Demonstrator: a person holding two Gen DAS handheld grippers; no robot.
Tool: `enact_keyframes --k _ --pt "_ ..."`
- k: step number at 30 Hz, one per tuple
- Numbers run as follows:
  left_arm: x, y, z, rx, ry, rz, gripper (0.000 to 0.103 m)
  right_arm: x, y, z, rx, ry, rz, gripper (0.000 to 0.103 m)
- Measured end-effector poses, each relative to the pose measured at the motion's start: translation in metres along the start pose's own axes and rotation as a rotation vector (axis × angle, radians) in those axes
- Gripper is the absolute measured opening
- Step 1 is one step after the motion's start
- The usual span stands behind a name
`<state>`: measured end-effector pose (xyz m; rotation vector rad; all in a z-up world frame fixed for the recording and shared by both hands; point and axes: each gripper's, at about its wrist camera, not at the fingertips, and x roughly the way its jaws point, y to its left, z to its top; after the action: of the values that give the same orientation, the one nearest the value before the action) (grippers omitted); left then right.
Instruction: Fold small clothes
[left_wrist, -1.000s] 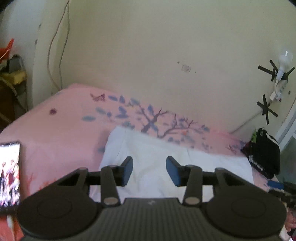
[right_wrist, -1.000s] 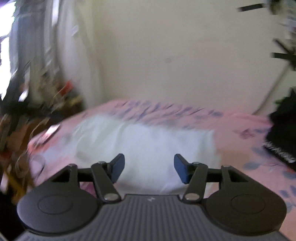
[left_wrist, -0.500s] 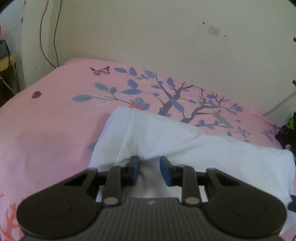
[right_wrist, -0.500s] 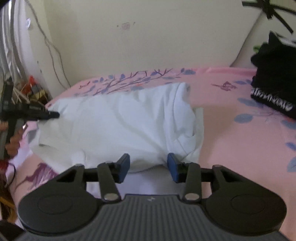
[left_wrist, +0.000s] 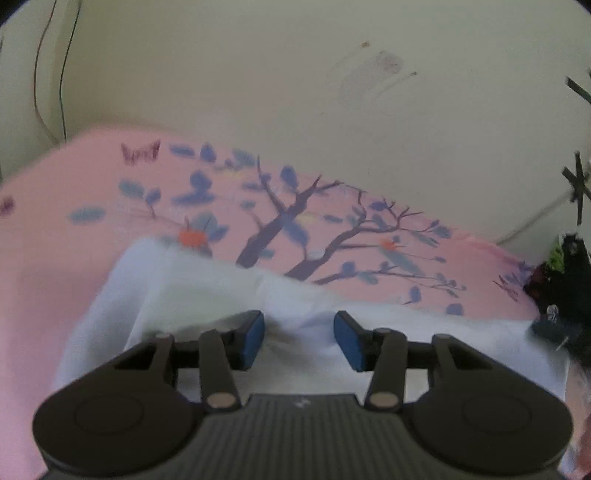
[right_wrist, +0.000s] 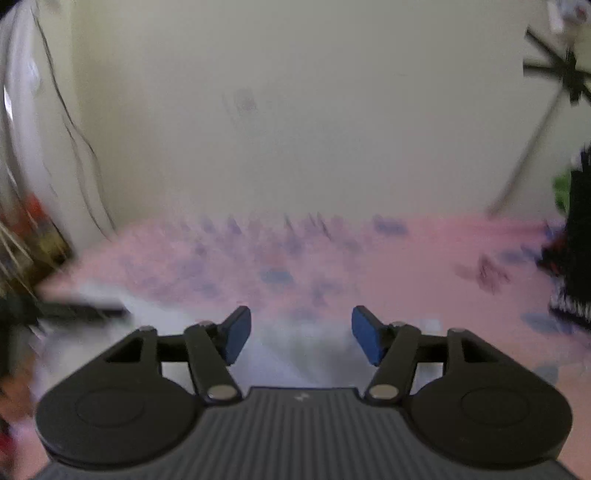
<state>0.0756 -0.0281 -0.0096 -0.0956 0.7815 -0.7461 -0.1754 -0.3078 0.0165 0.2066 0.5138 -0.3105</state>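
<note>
A white garment lies folded on the pink bedsheet with a blue tree print. My left gripper is open just above the garment's near fold, with nothing between its blue pads. In the blurred right wrist view my right gripper is open and empty over the garment's near edge. The left gripper shows as a dark blurred bar at the left of that view.
A cream wall stands right behind the bed. A pile of dark clothes sits on the bed at the right and also shows in the right wrist view. Cables and clutter are at the left.
Both grippers were nearly shut on the white garment half a second ago. Both have opened and let it go. The right gripper has lifted and swung, which blurs its view.
</note>
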Motion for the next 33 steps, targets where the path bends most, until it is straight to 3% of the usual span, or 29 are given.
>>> enact_keyframes --k 1,3,7,12,28,33 --pt "-0.002 0.003 -0.003 0.0 -0.021 -0.018 0.043 0.009 -0.007 -0.011 0.01 0.051 0.019 0.056" --pt "-0.005 0.005 -0.01 0.012 -0.049 -0.037 0.043 -0.002 -0.008 -0.032 -0.029 0.019 0.052 0.056" --pt "-0.004 0.002 -0.009 0.034 -0.055 -0.04 0.051 -0.028 0.002 -0.053 -0.07 -0.01 0.025 0.056" --pt "-0.004 -0.007 -0.012 0.086 -0.06 -0.013 0.055 -0.031 -0.005 -0.05 -0.013 -0.021 0.055 0.06" --pt "-0.005 -0.006 -0.013 0.106 -0.054 -0.021 0.062 -0.037 0.004 -0.049 -0.042 -0.016 0.044 0.065" --pt "-0.004 -0.007 -0.013 0.117 -0.043 -0.042 0.073 -0.034 0.015 -0.05 -0.11 0.003 0.017 0.072"
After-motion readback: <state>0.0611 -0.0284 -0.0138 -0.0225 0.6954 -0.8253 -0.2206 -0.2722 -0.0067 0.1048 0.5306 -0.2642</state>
